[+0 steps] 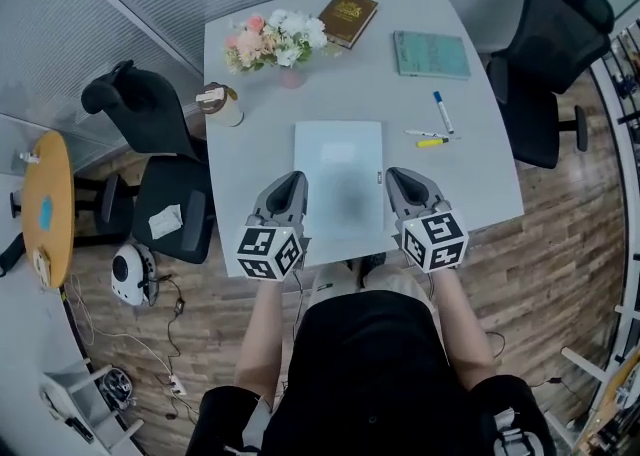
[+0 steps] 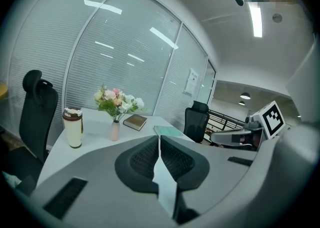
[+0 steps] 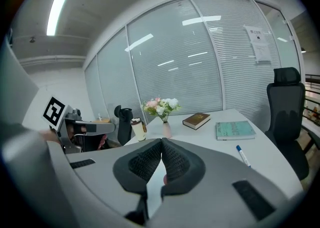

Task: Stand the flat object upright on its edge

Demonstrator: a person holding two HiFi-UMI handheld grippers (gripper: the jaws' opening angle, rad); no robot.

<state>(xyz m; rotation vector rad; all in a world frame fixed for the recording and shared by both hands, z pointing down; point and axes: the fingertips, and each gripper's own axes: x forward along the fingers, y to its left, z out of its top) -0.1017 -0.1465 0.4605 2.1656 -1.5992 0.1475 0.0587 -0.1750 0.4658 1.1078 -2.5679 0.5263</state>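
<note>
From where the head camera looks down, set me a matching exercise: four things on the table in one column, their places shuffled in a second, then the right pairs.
1. brown hardcover book
2. teal notebook
3. lidded tumbler
4. flat panel

A. lying flat, flanked by the left gripper and right gripper
B. at the table's left edge
C. just right of the flowers
D. far right, beyond the markers

Pairs: 1-C, 2-D, 3-B, 4-A.
</note>
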